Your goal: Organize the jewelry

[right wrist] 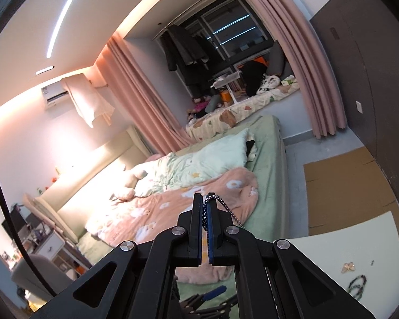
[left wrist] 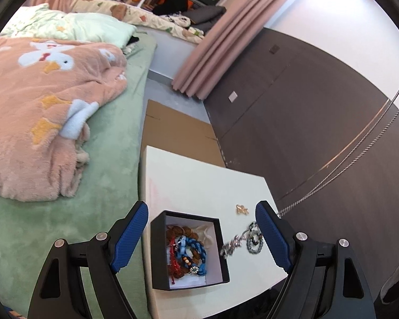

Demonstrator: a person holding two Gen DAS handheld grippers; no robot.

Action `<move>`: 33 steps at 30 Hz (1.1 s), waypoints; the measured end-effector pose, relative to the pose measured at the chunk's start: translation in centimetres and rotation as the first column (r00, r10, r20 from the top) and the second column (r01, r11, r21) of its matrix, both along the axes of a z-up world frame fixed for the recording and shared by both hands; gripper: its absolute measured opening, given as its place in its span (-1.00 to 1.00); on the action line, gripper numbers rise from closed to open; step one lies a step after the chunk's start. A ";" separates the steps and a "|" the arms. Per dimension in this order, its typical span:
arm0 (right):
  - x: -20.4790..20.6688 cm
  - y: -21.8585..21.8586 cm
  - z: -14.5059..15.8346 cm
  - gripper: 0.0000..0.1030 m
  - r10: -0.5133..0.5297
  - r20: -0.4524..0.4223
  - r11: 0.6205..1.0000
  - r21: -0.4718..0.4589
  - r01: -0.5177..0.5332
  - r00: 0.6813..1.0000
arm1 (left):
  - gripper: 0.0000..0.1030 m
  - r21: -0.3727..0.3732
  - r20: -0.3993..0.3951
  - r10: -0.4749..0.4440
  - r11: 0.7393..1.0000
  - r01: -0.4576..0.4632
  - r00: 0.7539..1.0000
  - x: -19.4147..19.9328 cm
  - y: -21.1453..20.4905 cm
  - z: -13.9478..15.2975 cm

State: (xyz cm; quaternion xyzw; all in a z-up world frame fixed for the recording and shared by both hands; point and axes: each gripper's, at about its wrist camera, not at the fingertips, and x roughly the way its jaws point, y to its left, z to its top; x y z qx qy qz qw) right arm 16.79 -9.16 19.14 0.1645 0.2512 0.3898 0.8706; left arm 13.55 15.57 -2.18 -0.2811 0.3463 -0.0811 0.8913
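A black jewelry box (left wrist: 188, 250) with a white lining sits on the white table (left wrist: 199, 180), holding blue, red and brown bracelets (left wrist: 186, 252). My left gripper (left wrist: 202, 228) is open and hovers above the box. A silver chain necklace (left wrist: 345, 156) stretches from the table up to the right; its lower end lies in a heap (left wrist: 236, 242) by a dark bead bracelet (left wrist: 255, 244). A small gold piece (left wrist: 241, 209) lies on the table. My right gripper (right wrist: 205, 202) is shut on the chain (right wrist: 226, 207), held high above the bed.
A bed with a green sheet (left wrist: 111, 175) and a pink blanket (left wrist: 40, 111) lies left of the table. Flat cardboard (left wrist: 173, 130) is on the floor beyond it. A dark wall panel (left wrist: 306, 106) is to the right. The gold piece (right wrist: 348, 267) and beads (right wrist: 357, 287) show on the table in the right wrist view.
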 end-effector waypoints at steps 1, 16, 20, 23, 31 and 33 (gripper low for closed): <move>0.0 0.4 -0.2 -0.91 0.004 -0.004 1.000 -0.004 -0.004 1.000 | 0.62 0.003 0.001 0.003 1.000 -0.003 1.000 -0.1 0.1 0.1; 1.4 1.8 -2.8 -0.91 0.012 -0.071 1.000 -0.020 -0.013 0.997 | 0.62 0.003 0.027 0.045 0.999 -0.045 0.999 -1.2 1.8 0.3; 1.3 1.8 -2.7 -0.91 0.019 -0.067 1.000 -0.017 -0.020 0.998 | 0.62 0.003 0.031 0.053 0.999 -0.053 0.998 -1.1 2.0 0.3; 1.5 1.5 -3.3 -0.91 0.019 -0.073 1.000 -0.017 -0.020 0.997 | 0.62 0.008 0.033 0.052 0.999 -0.052 0.998 -1.1 1.9 0.3; 3.1 1.5 -10.1 -0.91 0.037 -0.228 0.996 -0.065 -0.053 0.973 | 0.62 0.035 0.027 0.047 0.998 -0.048 0.999 -1.1 1.4 0.2; 3.2 1.5 -12.6 -0.91 0.044 -0.272 0.995 -0.079 -0.068 0.961 | 0.62 0.038 0.023 0.055 0.998 -0.056 0.998 -1.0 1.5 0.1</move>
